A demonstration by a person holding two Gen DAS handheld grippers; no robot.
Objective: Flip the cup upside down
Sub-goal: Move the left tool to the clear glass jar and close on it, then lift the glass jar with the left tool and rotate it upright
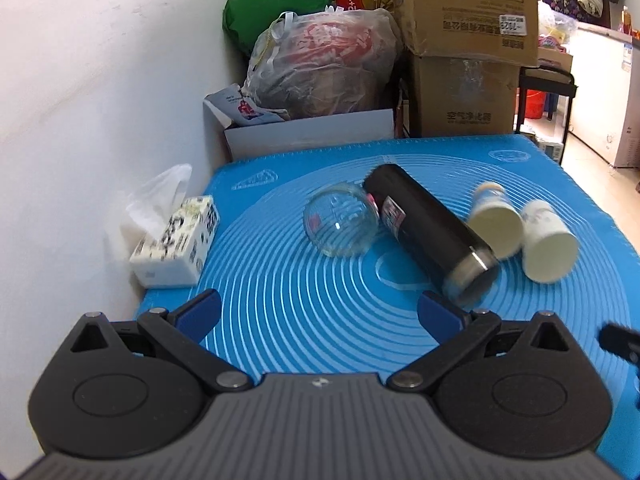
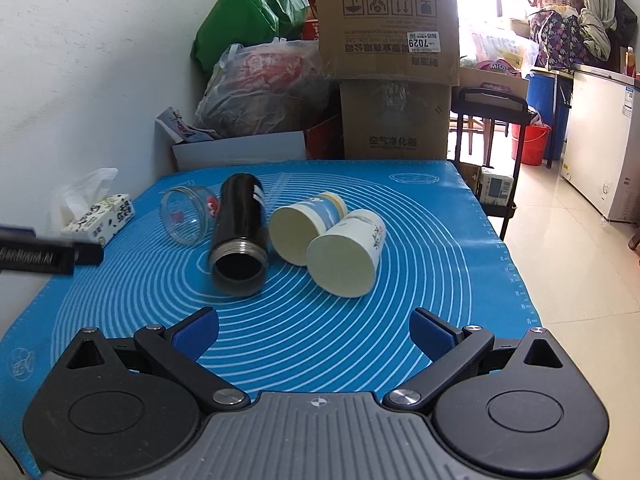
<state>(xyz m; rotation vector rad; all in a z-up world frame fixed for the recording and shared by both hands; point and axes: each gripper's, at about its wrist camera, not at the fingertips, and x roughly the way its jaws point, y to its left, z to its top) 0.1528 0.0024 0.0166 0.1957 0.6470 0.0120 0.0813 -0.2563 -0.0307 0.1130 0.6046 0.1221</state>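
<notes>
Lying on its side on the blue mat (image 2: 440,240) that covers the bench, a white paper cup (image 2: 346,254) points its open mouth toward the near edge. A second paper cup (image 2: 306,226) with a blue band lies on its side too, touching the first one. Just left of them a black flask (image 2: 240,236) lies on its side with its open end facing near, and a clear glass jar (image 2: 184,220) lies beside the flask. A tissue box (image 1: 176,244) sits at the left edge of the mat, near the white wall (image 1: 80,80). The left gripper (image 1: 320,316) hangs low over the near part of the mat, its blue fingers (image 1: 200,314) spread wide with nothing between them. The right gripper (image 2: 314,330) hangs low too, and its blue fingers (image 2: 434,334) are also spread wide and hold nothing. Both grippers are apart from the cups. Cardboard boxes (image 2: 388,20) and full plastic bags (image 1: 320,68) are piled behind the bench.
</notes>
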